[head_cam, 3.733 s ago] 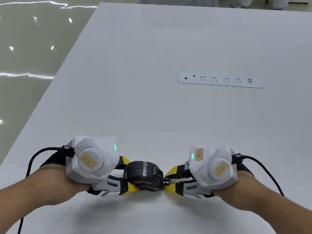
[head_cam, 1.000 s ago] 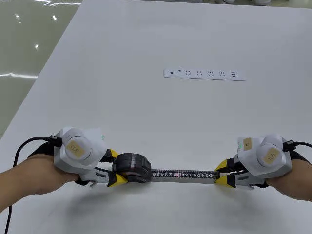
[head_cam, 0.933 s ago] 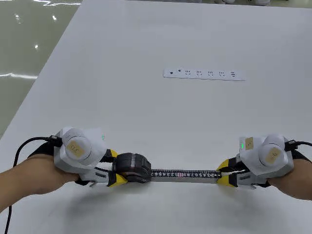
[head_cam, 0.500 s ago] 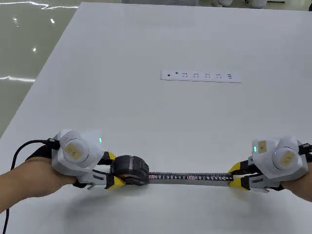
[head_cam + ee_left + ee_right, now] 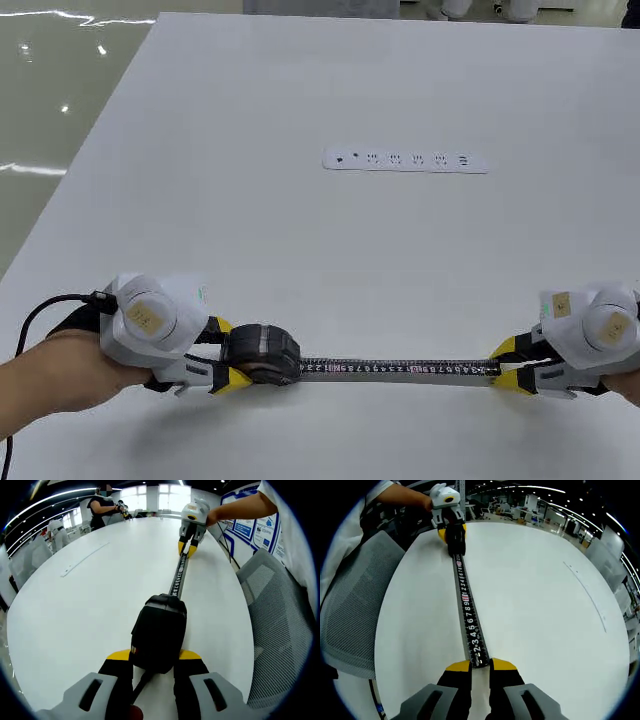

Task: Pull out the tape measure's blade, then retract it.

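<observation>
A black tape measure case (image 5: 263,353) (image 5: 159,630) lies on the white table near its front edge, clamped between the yellow-tipped jaws of my left gripper (image 5: 224,352) (image 5: 155,656). Its dark numbered blade (image 5: 400,368) (image 5: 468,615) runs rightward along the table top. My right gripper (image 5: 510,364) (image 5: 479,666) is shut on the blade's tip. In the left gripper view the right gripper (image 5: 188,549) shows at the far end of the blade (image 5: 178,576). In the right gripper view the left gripper (image 5: 451,531) holds the case (image 5: 456,541) at the far end.
A white power strip (image 5: 405,160) lies flat further back on the table (image 5: 330,250). A grey mesh chair (image 5: 272,630) (image 5: 355,600) stands by the table's near edge. People stand at the far end of the room (image 5: 105,502). Glossy floor (image 5: 60,110) lies left of the table.
My right gripper has moved steadily to the right, drawing the blade out of the case from nothing to a long stretch. The left gripper has kept the case nearly in place.
</observation>
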